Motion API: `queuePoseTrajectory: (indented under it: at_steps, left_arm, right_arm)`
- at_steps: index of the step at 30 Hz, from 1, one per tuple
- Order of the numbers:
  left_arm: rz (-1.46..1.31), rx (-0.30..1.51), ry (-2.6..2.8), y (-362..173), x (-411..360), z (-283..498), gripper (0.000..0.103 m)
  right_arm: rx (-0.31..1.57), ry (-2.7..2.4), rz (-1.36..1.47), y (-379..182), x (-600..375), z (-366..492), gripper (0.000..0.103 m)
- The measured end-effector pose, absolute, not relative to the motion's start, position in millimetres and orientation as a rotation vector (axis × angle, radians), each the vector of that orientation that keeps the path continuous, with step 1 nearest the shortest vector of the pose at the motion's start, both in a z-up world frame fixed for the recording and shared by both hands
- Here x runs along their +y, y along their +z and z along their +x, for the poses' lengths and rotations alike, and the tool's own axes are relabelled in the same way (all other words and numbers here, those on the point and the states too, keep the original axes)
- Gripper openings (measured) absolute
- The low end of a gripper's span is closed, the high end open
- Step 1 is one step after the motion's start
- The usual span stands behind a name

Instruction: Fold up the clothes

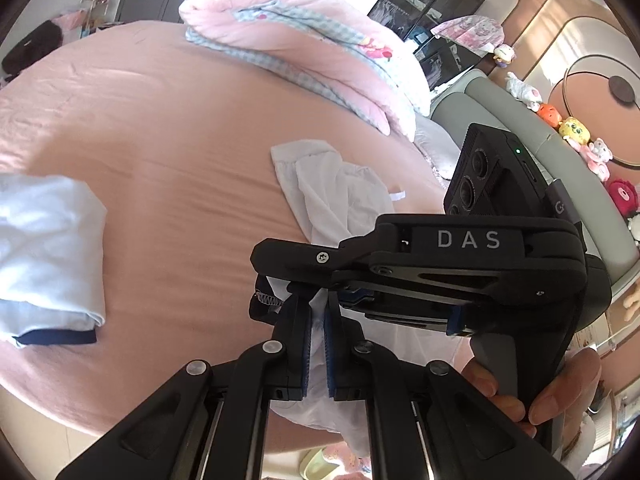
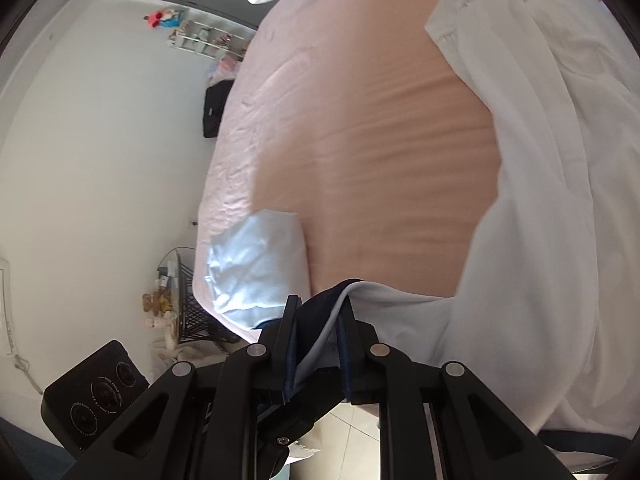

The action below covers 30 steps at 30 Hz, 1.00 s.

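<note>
A white garment (image 1: 332, 196) with a navy edge lies rumpled on the pink bed sheet (image 1: 180, 140), its near part lifted. My left gripper (image 1: 318, 308) is shut on a fold of its white cloth. Just above it, my right gripper (image 1: 272, 276), held by a hand (image 1: 560, 392), reaches in from the right. In the right wrist view the right gripper (image 2: 320, 312) is shut on the navy-edged hem, and the white garment (image 2: 560, 200) drapes away to the right. The left gripper's black body (image 2: 92, 396) shows at lower left.
A folded light-blue garment (image 1: 48, 248) with navy trim lies at the bed's left edge (image 2: 260, 264). A pink quilt (image 1: 312, 40) is heaped at the far side. Plush toys (image 1: 576, 132) line the grey headboard. A wire basket (image 2: 192, 308) stands on the floor beside the bed.
</note>
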State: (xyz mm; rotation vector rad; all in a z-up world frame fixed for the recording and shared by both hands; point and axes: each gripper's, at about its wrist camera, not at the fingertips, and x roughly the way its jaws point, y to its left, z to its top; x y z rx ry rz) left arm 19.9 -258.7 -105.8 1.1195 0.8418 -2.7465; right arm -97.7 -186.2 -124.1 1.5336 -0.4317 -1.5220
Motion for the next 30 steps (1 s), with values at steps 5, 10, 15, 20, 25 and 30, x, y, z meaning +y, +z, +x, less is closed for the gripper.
queuePoseTrajectory:
  at_steps: [5, 10, 15, 20, 25, 30]
  left_arm:
    - [1.05, 0.807, -2.781, -81.2, -260.7, 24.3, 0.004]
    - [1.004, 0.751, -2.8, -59.9, -256.5, 23.2, 0.004]
    - [0.951, 0.711, -2.828, -45.7, -254.5, 24.4, 0.004]
    - [1.029, 0.779, -2.793, -65.9, -257.2, 17.5, 0.004]
    - [1.135, 0.688, -2.667, -95.1, -254.8, 17.2, 0.004]
    - [1.206, 0.6, -2.565, -116.1, -260.9, 16.7, 0.004]
  right_arm:
    - [-0.413, -1.54, 1.453, -92.8, -191.6, -95.6, 0.016]
    - [-0.441, -1.513, 1.398, -71.2, -189.2, -91.1, 0.016]
    - [-0.416, -1.519, 1.316, -44.8, -186.6, -83.8, 0.017]
    - [-0.406, -1.537, 1.376, -57.7, -190.0, -88.0, 0.017]
    - [-0.411, -1.513, 1.517, -98.1, -192.7, -91.3, 0.017]
    - [-0.343, -1.544, 1.6, -121.1, -195.1, -91.9, 0.017]
